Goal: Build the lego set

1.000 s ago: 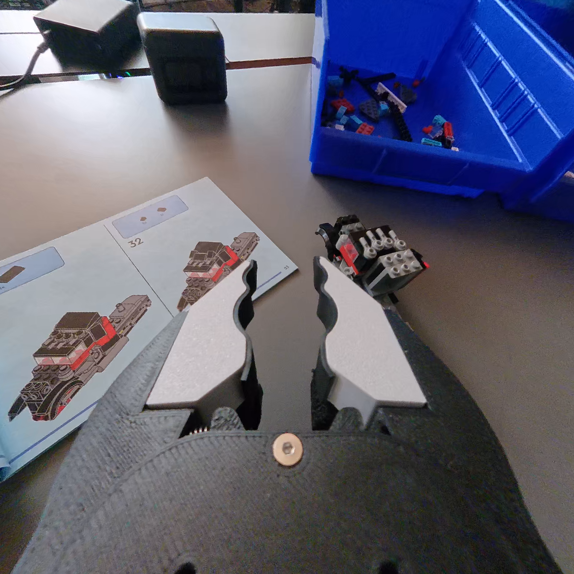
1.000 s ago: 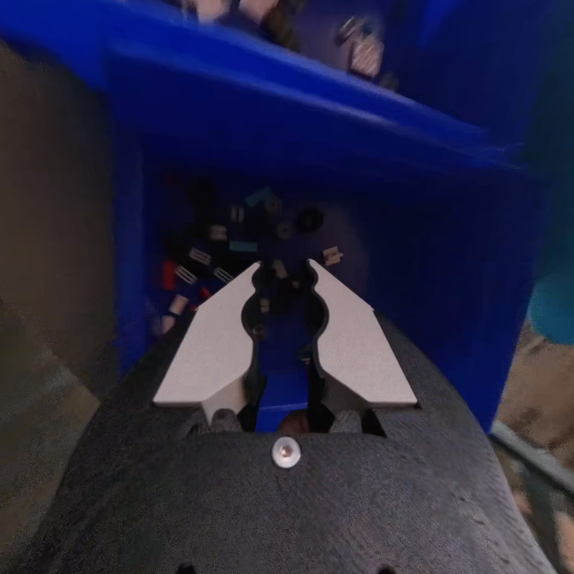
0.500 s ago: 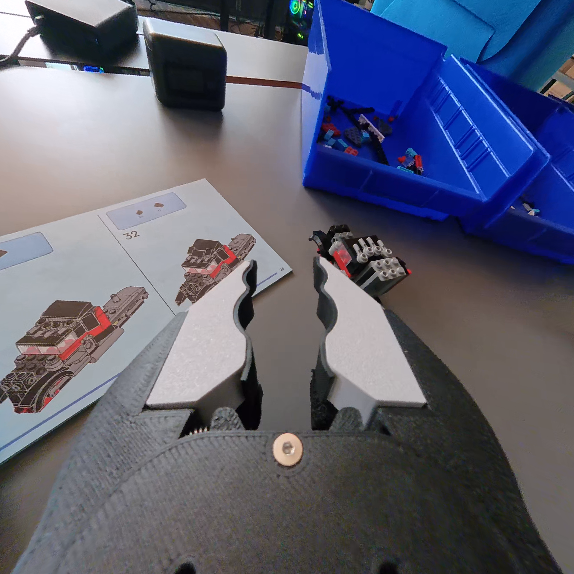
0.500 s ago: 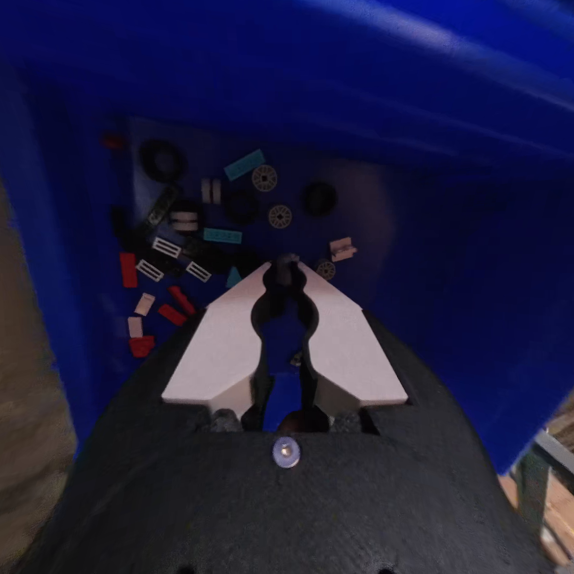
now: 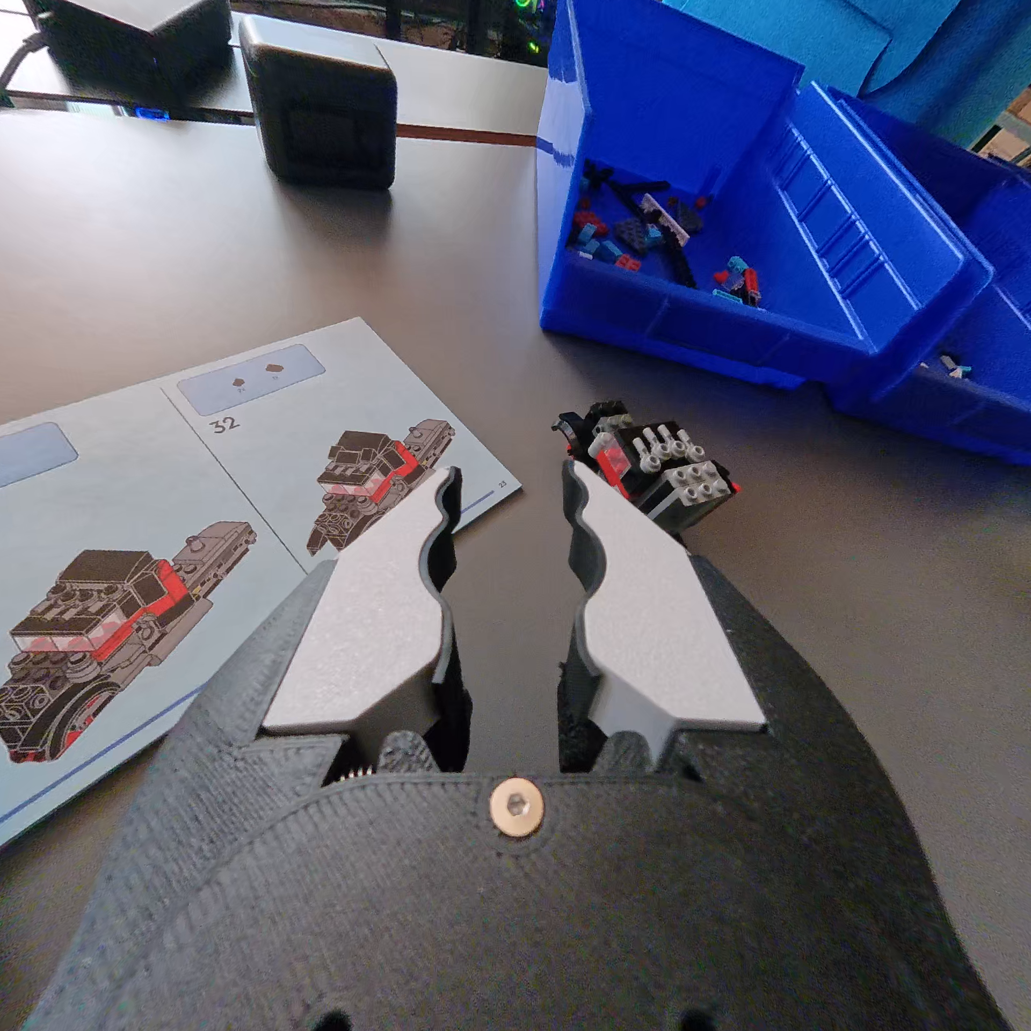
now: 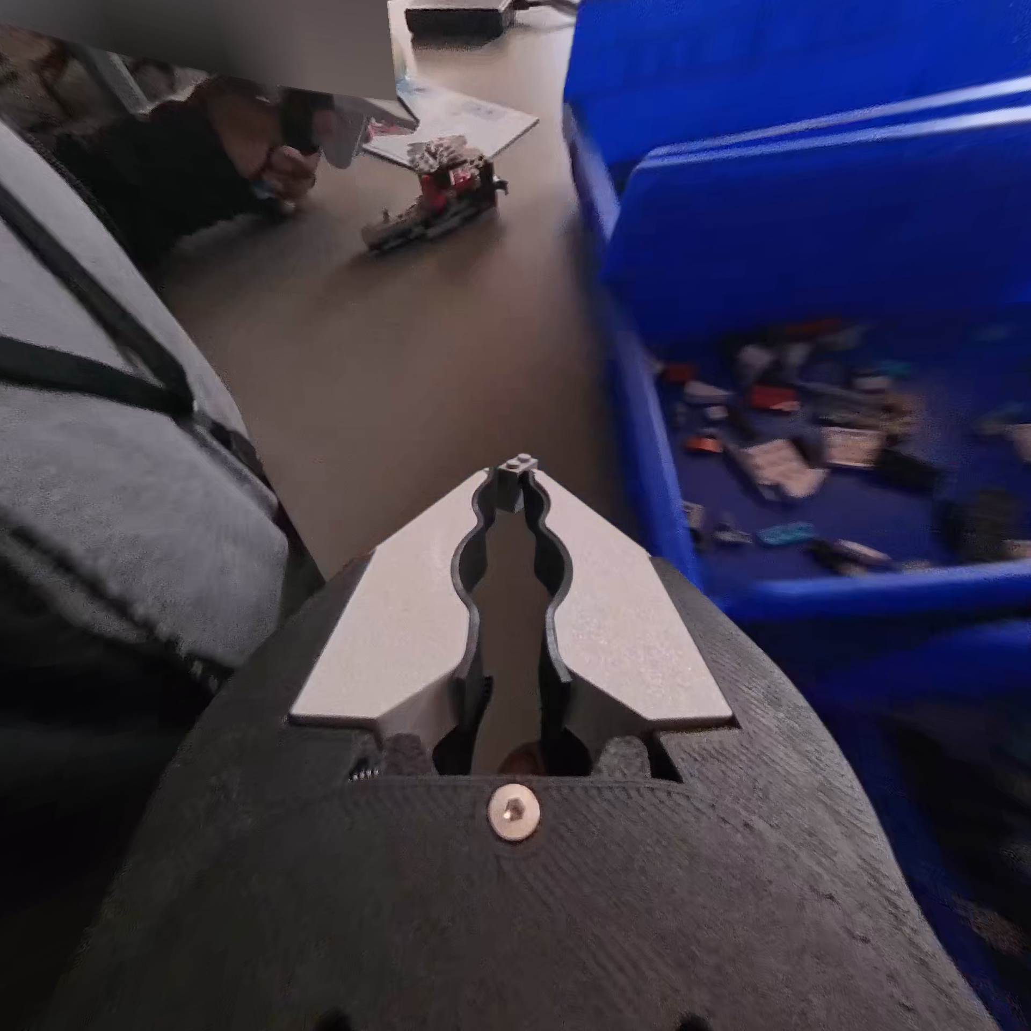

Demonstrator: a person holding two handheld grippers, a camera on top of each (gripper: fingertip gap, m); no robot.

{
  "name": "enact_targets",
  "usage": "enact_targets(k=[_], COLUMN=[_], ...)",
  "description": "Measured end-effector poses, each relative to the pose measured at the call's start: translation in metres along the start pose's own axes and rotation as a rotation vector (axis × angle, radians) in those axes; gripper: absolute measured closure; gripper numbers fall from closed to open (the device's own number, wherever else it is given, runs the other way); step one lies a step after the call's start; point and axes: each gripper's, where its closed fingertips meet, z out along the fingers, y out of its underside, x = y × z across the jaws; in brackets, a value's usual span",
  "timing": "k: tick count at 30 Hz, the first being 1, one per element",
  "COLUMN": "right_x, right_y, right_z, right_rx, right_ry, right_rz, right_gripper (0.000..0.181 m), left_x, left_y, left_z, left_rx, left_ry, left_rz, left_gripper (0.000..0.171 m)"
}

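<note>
Left wrist view: left gripper (image 5: 510, 480), jaws apart, empty, over a dark table (image 5: 167, 251). Partly built model (image 5: 650, 466), black, red and grey, lies on the table just beyond the right finger, touching neither. Open manual (image 5: 184, 502) lies left, its corner under the left finger. Blue bin (image 5: 697, 329) with loose bricks (image 5: 641, 234) stands far right; second bin (image 5: 959, 401) right of it. Black box (image 5: 323, 106) far left. Right wrist view: right gripper (image 6: 516, 474), jaws nearly closed, pinching a small grey brick (image 6: 516, 480) at the tips, above the table. Model (image 6: 438, 192) lies far ahead, well apart. Bin (image 6: 653, 413) of blurred bricks (image 6: 809, 446) right. Left gripper (image 6: 335, 128) and hand (image 6: 262, 150) far left.
</note>
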Motion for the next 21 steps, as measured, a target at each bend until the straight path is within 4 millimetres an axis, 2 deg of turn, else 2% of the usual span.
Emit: enact_targets(k=[3, 5, 7, 8, 10, 12, 13, 15, 17, 18, 21], right_x=[-0.010, -0.006, -0.004, -0.004, -0.002, 0.016, 0.037, 0.093, 0.148, 0.167, 0.200], right_y=[0.013, 0.023, 0.027, 0.024, 0.018, 0.011, 0.009, 0.013, 0.043, 0.064, 0.116], right_z=[0.058, 0.082, 0.084, 0.077, 0.048, -0.002, -0.033, -0.094, -0.138, -0.150, -0.158], right_rx=[0.014, -0.035, -0.084, -0.084, -0.091, -0.116, -0.140, -0.213, -0.386, -0.493, -0.751], right_ry=[-0.032, 0.016, 0.045, 0.043, 0.023, 0.066, 0.147, 0.361, 0.517, 0.537, 0.513], right_rz=[0.136, 0.154, 0.123, 0.114, 0.121, 0.115, 0.112, 0.138, 0.222, 0.283, 0.391], right_gripper=[0.172, 0.169, 0.148, 0.146, 0.146, 0.148, 0.152, 0.155, 0.156, 0.156, 0.155], left_x=[0.001, 0.000, -0.002, -0.002, -0.003, -0.003, -0.003, -0.002, -0.001, 0.000, 0.000], left_y=[0.000, -0.002, -0.003, -0.004, -0.005, -0.005, -0.005, -0.003, -0.002, -0.002, -0.002], left_z=[0.000, -0.002, -0.005, -0.006, -0.008, -0.009, -0.008, -0.006, -0.005, -0.004, -0.004], left_rx=[0.001, 0.020, 0.032, 0.041, 0.054, 0.056, 0.051, 0.037, 0.027, 0.024, 0.024], left_ry=[-0.004, -0.008, -0.008, -0.007, -0.004, 0.000, 0.002, 0.005, 0.006, 0.004, 0.000], left_rz=[0.011, 0.005, -0.011, -0.018, -0.029, -0.036, -0.037, -0.029, -0.017, -0.012, -0.008], left_gripper=[0.134, 0.134, 0.134, 0.134, 0.135, 0.135, 0.134, 0.134, 0.134, 0.134, 0.134])
